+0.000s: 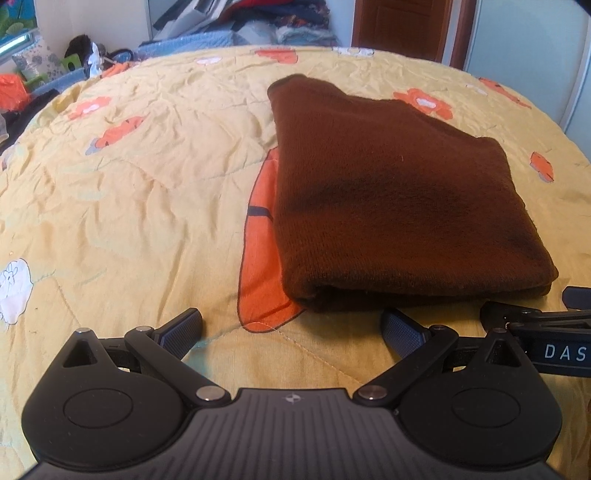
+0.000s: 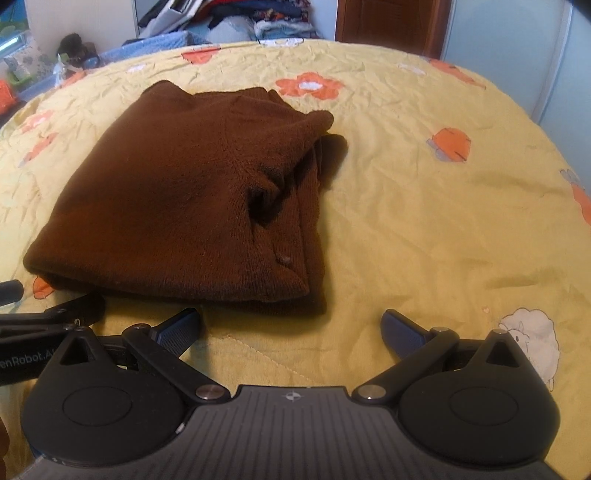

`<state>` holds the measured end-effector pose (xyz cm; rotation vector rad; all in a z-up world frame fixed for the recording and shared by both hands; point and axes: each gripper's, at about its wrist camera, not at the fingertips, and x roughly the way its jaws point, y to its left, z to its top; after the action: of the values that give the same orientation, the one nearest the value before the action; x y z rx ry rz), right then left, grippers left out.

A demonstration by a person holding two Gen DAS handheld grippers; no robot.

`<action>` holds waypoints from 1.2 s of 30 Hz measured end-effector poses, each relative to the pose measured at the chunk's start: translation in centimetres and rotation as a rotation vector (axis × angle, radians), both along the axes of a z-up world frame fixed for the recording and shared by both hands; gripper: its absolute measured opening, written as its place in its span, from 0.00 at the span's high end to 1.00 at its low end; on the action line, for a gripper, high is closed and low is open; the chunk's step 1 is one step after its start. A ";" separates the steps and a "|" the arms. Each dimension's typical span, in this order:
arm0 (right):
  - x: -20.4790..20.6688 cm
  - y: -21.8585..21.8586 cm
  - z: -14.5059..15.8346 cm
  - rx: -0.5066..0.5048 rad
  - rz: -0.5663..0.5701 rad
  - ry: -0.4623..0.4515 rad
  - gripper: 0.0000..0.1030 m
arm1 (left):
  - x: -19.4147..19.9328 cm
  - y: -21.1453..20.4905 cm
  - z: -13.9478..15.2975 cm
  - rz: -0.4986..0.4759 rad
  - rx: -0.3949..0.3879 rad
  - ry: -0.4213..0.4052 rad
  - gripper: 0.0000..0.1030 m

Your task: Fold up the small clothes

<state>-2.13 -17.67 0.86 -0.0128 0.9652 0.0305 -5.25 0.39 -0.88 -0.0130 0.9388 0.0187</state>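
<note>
A brown knitted garment lies folded into a thick stack on the yellow flowered quilt. My left gripper is open and empty, just in front of the garment's near folded edge, left of its middle. In the right wrist view the same garment lies ahead and to the left, with loose layers bunched at its right side. My right gripper is open and empty, just in front of the garment's near right corner. Each gripper shows at the edge of the other's view.
The quilt covers a bed that spreads wide on all sides. Behind it are a pile of clothes and bedding, a brown door, and clutter by a window at the left.
</note>
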 end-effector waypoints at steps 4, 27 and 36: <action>0.4 0.1 0.0 -0.002 0.003 0.009 0.00 | 0.5 0.0 0.1 -0.002 -0.002 0.036 0.00; 1.0 0.0 0.0 -0.004 0.007 0.029 0.00 | 0.9 0.0 0.2 -0.002 -0.002 0.049 0.00; 1.1 0.0 0.0 -0.005 0.007 0.035 0.00 | 1.0 0.1 0.0 -0.005 -0.001 0.046 0.00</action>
<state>-1.05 -17.68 0.85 -0.0199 1.0006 0.0351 -4.27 0.47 -0.85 -0.0112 0.9845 0.0144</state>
